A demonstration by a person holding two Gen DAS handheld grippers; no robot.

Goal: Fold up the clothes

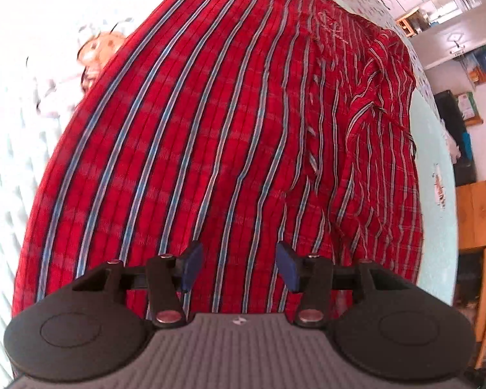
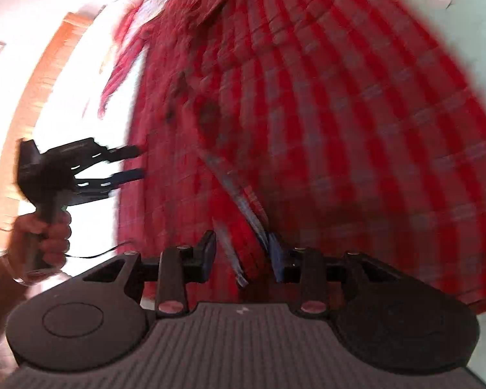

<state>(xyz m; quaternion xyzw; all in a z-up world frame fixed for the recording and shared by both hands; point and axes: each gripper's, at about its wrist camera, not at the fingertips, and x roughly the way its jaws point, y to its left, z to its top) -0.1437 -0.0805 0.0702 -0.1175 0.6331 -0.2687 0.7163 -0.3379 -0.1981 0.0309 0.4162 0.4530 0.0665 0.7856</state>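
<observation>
Left gripper (image 1: 239, 265) parted – red shirt (image 1: 210, 129), bedspread (image 1: 13, 149)

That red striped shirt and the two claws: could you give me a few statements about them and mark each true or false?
1. The shirt is red with blue and white stripes. True.
2. The left claw is clamped on a sock. False: its jaws stand apart with nothing pinched between them.
3. A hand holds the left claw by its handle in the right wrist view. True.
4. The shirt hangs on a hanger. False: it lies spread on a pale surface.
5. The right claw hovers over the shirt. True.
</observation>
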